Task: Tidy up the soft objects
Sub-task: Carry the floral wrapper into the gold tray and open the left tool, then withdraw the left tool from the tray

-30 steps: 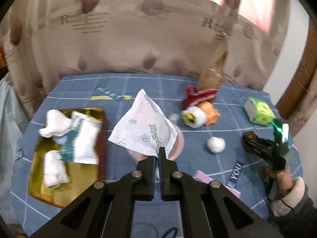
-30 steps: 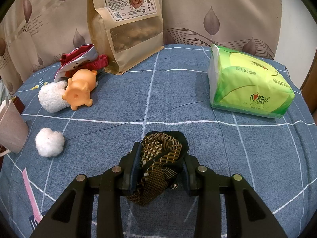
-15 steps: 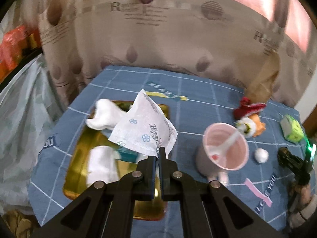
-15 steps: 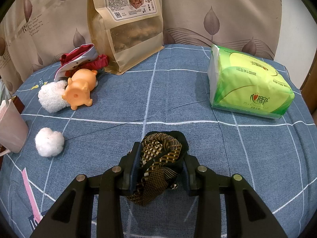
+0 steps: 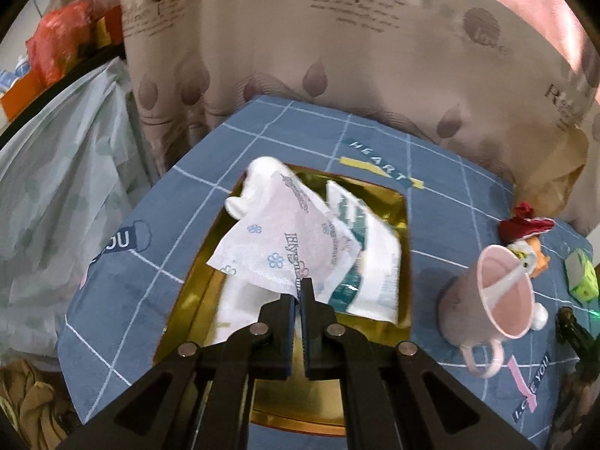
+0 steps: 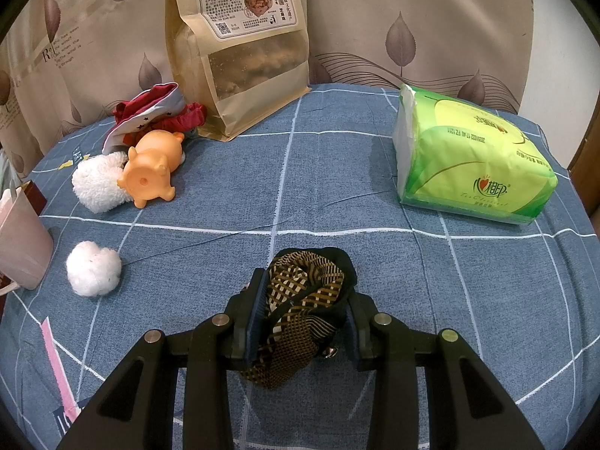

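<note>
- Apparently mid-delivery: left gripper (image 5: 300, 292), jaws pinched fully together on a corner of a thin white flower-printed tissue packet (image 5: 285, 240), carried above the gold tray (image 5: 403, 210) at frame centre.
- Already lying in that tray: a white and teal packet (image 5: 369, 273) right of centre and a white sock-like piece (image 5: 258, 176) at the upper edge, partly covered by the held packet.
- Next move, as a guess: lower over a bare part of the tray, then part the jaws; limp wrapper likely to drape or cling, so a clean low release needed.
- Right gripper (image 6: 302, 311) narrowly parted, pads pressing both sides of a bunched brown-and-black checked cloth (image 6: 303, 296), low centre of its own frame, just above or on the blue grid tablecloth (image 6: 337, 187); contact with the cloth surface impossible to tell.
- Only in the right wrist view: white pompom (image 6: 93, 268) at left, orange pig toy (image 6: 150, 172) beside a fluffy white piece, green tissue pack (image 6: 472, 172) at right, all clearly laid out.
- Only in the left wrist view: the tray and its contents; pink cup (image 5: 498, 292) at right shown from above.
</note>
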Demonstrator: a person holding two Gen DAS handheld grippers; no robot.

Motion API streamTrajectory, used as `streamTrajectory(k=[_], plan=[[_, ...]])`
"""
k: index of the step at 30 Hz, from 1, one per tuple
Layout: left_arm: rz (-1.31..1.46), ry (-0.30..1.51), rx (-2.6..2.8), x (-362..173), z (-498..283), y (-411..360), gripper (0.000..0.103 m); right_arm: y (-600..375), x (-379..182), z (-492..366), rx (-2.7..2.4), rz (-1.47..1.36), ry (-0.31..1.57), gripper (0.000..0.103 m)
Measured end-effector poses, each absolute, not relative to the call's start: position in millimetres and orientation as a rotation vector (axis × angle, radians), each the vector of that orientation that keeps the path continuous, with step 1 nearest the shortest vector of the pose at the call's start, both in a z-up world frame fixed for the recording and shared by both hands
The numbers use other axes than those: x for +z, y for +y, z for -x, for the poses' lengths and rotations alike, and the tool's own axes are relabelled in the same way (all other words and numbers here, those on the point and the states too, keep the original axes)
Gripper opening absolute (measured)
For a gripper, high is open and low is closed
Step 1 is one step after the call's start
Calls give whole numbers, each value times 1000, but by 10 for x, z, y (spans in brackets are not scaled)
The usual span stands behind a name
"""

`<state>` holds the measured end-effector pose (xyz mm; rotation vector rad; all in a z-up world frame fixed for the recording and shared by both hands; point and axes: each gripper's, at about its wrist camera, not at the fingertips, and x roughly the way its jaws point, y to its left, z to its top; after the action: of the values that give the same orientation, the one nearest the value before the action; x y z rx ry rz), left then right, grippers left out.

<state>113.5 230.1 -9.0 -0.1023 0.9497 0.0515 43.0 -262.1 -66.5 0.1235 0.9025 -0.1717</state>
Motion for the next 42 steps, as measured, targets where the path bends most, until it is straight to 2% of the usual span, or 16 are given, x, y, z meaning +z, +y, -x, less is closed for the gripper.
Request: streamTrajectory(k=[15, 24, 25, 26, 27, 29, 35, 42], plan=[[117, 1043, 121, -478, -1236, 2567, 2, -2619, -663, -429, -172, -123, 903, 35], [85, 1048, 130, -506, -1234, 2536, 4, -2617, -660, -430, -172, -122, 904, 35], [91, 1048, 125, -502, -1228, 2539, 6, -2615, -660, -431, -172, -123, 904, 35], [96, 1049, 127, -498, -1219, 2545, 11, -2615, -660, -431, -172, -122, 904, 35], [97, 1051, 135, -492, -1212, 2553, 21, -2616, -660, -431, -172, -122, 904, 35], [96, 1049, 137, -472, -1188, 2562, 29, -2615, -660, -432, -172, -122, 904, 34], [72, 1038, 137, -375, -1059, 2536, 40, -2610, -660, -433, -172, -121, 904, 35], [16, 977, 160, -204, -780, 2465, 41, -2600, -662, -434, -174, -118, 905, 34]])
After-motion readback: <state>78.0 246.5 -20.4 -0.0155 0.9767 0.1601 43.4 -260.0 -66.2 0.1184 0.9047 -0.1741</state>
